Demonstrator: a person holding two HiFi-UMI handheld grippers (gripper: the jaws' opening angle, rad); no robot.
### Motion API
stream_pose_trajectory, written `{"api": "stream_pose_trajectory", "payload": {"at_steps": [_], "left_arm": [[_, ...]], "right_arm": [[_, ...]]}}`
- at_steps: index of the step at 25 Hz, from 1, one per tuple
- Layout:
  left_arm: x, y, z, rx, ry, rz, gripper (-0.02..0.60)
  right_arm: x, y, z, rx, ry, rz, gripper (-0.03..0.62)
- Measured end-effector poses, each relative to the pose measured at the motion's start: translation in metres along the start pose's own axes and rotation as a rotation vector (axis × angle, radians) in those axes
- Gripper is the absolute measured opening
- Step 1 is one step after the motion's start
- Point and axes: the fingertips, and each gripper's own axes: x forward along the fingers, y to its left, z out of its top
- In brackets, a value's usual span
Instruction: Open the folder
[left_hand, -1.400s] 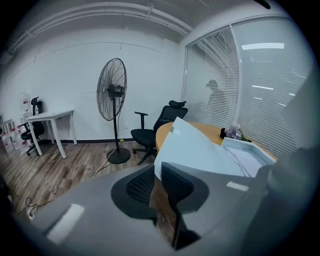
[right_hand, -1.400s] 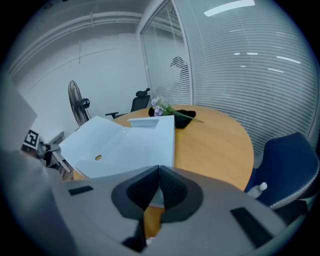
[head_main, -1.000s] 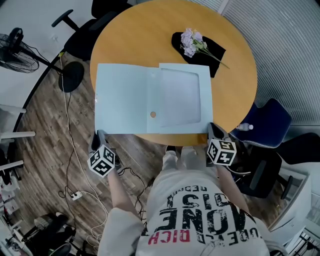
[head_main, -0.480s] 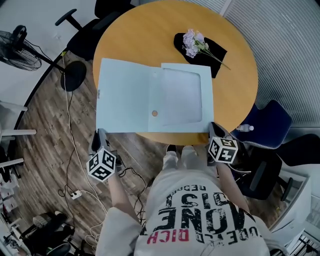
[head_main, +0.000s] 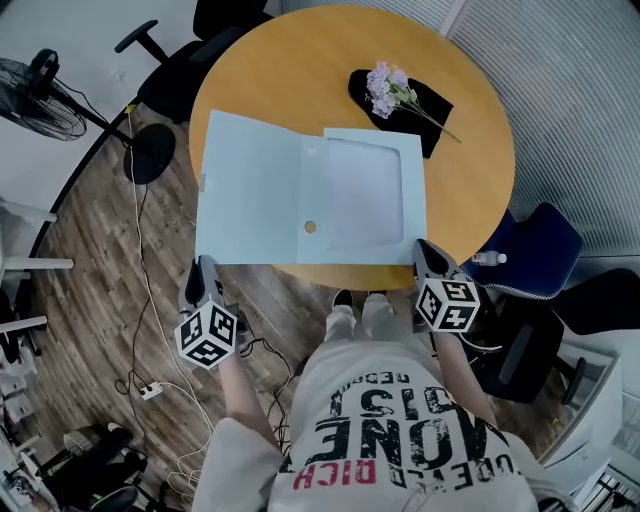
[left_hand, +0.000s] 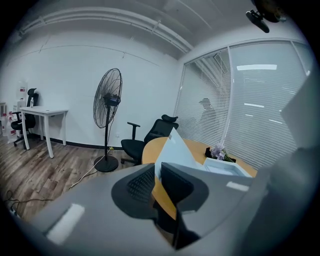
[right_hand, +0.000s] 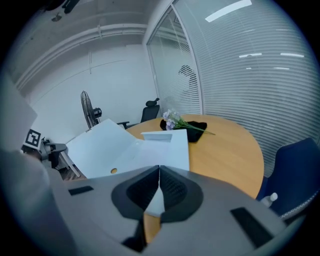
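Leftward, folder past table edge

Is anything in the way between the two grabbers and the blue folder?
Nothing visible is. The left gripper has the folder's raised cover between its jaws, and the right gripper pinches the other near corner. The flowers lie past its far edge.

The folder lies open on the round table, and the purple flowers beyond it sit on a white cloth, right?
Not white: the cloth under the purple flowers is black, as the head view shows. The rest holds.
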Motion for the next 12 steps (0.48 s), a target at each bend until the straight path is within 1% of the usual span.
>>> {"api": "stream_pose_trajectory", "payload": {"at_steps": [6,12], "left_arm": [[-0.014,-0.023,0.019,0.026,-0.050,-0.053,0.052],[-0.024,-0.045,0.032,0.049,-0.086,-0.099,0.048]], "right_arm": [[-0.019,0.017,0.027,0.013,-0.066,0.063,0.012],[-0.030,0.024,0.043,-0.007,-0.108,0.079,0.012]]}}
